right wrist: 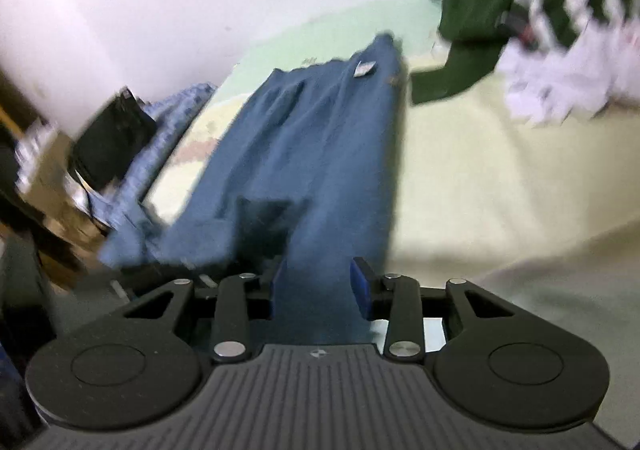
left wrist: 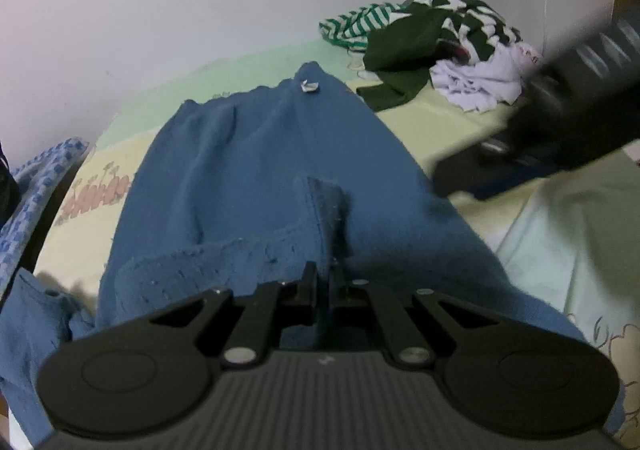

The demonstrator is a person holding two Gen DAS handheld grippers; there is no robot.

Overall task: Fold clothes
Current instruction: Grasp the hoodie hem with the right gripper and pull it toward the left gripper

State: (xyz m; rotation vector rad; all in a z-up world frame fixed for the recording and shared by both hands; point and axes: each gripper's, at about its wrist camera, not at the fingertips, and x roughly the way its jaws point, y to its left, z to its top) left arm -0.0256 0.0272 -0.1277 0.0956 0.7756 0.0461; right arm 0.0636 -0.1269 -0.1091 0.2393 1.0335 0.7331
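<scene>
A blue garment point(left wrist: 256, 169) lies stretched out on the pale bed sheet point(left wrist: 432, 129), with a small white tag point(left wrist: 310, 85) near its far end. My left gripper point(left wrist: 323, 282) is shut on a folded edge of the blue garment at its near end. In the right wrist view the same blue garment point(right wrist: 312, 153) runs away from me. My right gripper point(right wrist: 318, 286) is open, its blue-padded fingers point(right wrist: 360, 286) standing on either side of the near edge of the cloth. The right gripper's body shows blurred in the left wrist view point(left wrist: 568, 117).
A heap of clothes lies at the far right of the bed: a dark green piece point(left wrist: 404, 61), a green-and-white striped piece point(left wrist: 356, 25) and a pale lilac piece point(left wrist: 476, 85). A blue checked cloth point(left wrist: 40, 185) hangs at the left edge. A white wall point(left wrist: 200, 1) stands behind.
</scene>
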